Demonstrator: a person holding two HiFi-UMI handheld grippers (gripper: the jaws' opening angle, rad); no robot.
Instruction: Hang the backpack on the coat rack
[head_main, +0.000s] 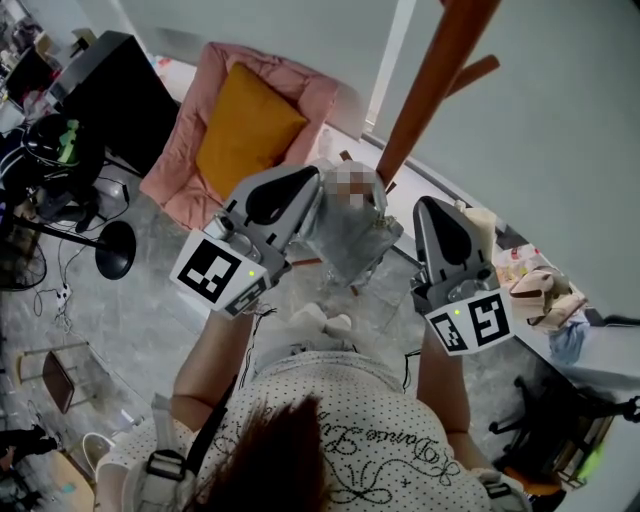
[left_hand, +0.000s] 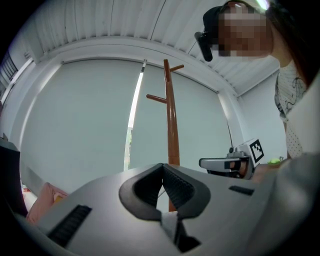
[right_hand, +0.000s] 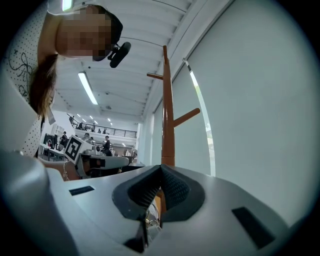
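Left claw (head_main: 312, 192) and right claw (head_main: 428, 208) are both closed tight, each pinching a bit of the grey backpack (head_main: 348, 243). It is held up between them, close in front of the brown rack (head_main: 430, 95), not yet hung on it

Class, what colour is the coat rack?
Reddish-brown; the coat rack shows best in the left gripper view.

The floor (head_main: 140, 315) is grey and shiny with pale swirls. A pink soft chair (head_main: 190, 160) sits on it. The brown coat rack (head_main: 430, 90) stands beside the chair. A black round stand (head_main: 115, 250) is near, with thin cables (head_main: 62, 285) lying by it. A small stool (head_main: 55, 375) stands at the left.
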